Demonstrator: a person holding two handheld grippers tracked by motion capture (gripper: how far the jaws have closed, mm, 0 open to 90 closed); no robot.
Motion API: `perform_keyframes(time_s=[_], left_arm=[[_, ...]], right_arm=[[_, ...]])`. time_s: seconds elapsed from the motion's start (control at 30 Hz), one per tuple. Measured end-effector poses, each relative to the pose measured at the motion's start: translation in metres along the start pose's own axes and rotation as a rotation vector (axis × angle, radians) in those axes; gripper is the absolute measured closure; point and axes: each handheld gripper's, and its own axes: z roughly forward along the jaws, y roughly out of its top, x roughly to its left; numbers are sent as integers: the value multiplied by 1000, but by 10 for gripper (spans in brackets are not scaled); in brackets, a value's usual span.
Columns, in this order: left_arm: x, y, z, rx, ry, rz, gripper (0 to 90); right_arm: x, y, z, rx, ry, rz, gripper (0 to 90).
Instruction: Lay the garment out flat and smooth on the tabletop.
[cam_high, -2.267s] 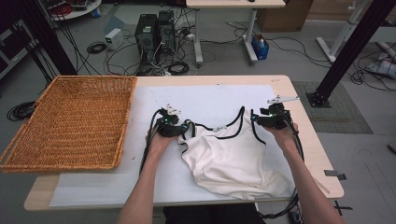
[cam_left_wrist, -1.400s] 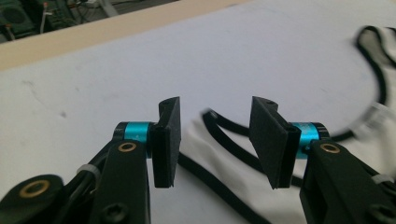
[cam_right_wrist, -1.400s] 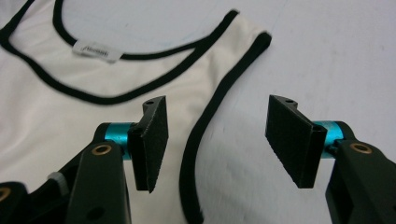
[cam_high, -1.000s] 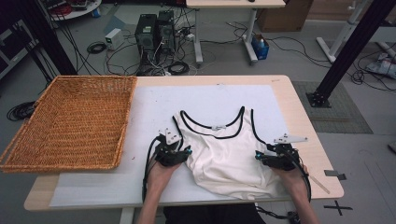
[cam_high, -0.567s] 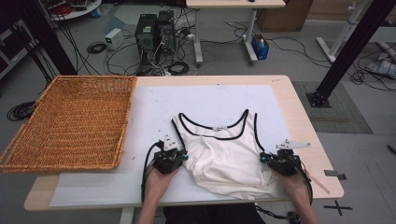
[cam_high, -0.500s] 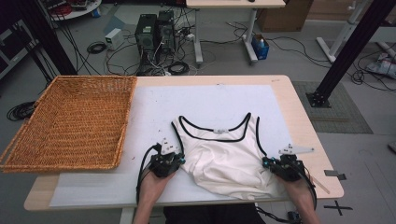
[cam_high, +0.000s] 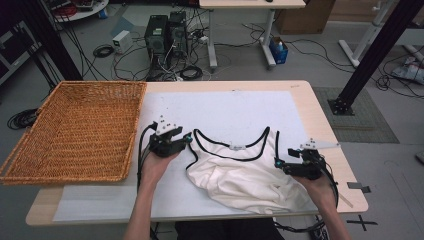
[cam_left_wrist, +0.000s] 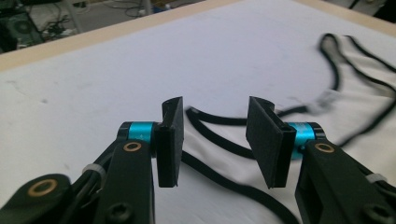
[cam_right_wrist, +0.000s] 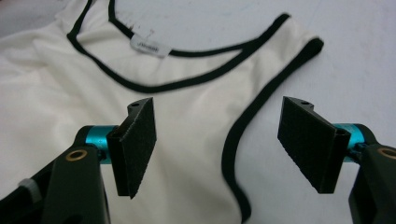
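Both claws gape empty, left claw and right claw, over a crumpled, black-trimmed white tank top.

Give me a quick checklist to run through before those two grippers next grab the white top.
1. Left gripper open: ok, jaws apart over the black armhole trim.
2. Right gripper open: ok, jaws straddle the other armhole edge.
3. White tank top flat: not ok, lower part is rumpled.
4. Top fully on the table: cannot tell, hem reaches the near edge.
5. Wicker basket free of the top: ok.
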Motion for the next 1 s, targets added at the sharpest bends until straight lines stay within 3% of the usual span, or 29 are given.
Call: perform_keyframes(time_s=[0.1, 0.17, 0.27, 0.37, 0.47, 0.57, 0.67, 0.77, 0.87, 0.9, 0.93, 1.0], left_arm=[[15, 1, 25, 83, 21, 7, 533], [22, -1, 39, 136, 30, 10, 524], [27, -8, 54, 165, 11, -7, 524], [23, -12, 64, 201, -9, 18, 524], [18, -12, 68, 195, -3, 37, 524], [13, -10, 72, 183, -13, 81, 525], [15, -13, 77, 190, -30, 65, 535], [16, -13, 77, 184, -56, 60, 614], [14, -13, 77, 187, -63, 78, 672], [14, -13, 77, 187, -64, 73, 678], [15, -13, 77, 188, -64, 72, 683], [15, -13, 77, 188, -58, 64, 720]], right_arm=[[-8, 14, 14, -11, -2, 3, 265], [-12, 22, 21, -8, -59, 10, 248], [-18, 31, 27, -20, -106, 11, 249], [-28, 40, 33, -18, -115, 30, 249], [-37, 50, 39, -12, -131, 14, 249], [-47, 58, 46, -6, -127, 28, 249], [-56, 62, 54, 5, -126, 30, 250], [-64, 63, 64, 36, -107, 31, 290], [-74, 61, 71, 66, -77, 36, 420], [-77, 60, 72, 74, -98, 30, 428], [-79, 60, 73, 75, -105, 34, 434], [-84, 61, 77, 59, -76, 51, 440]])
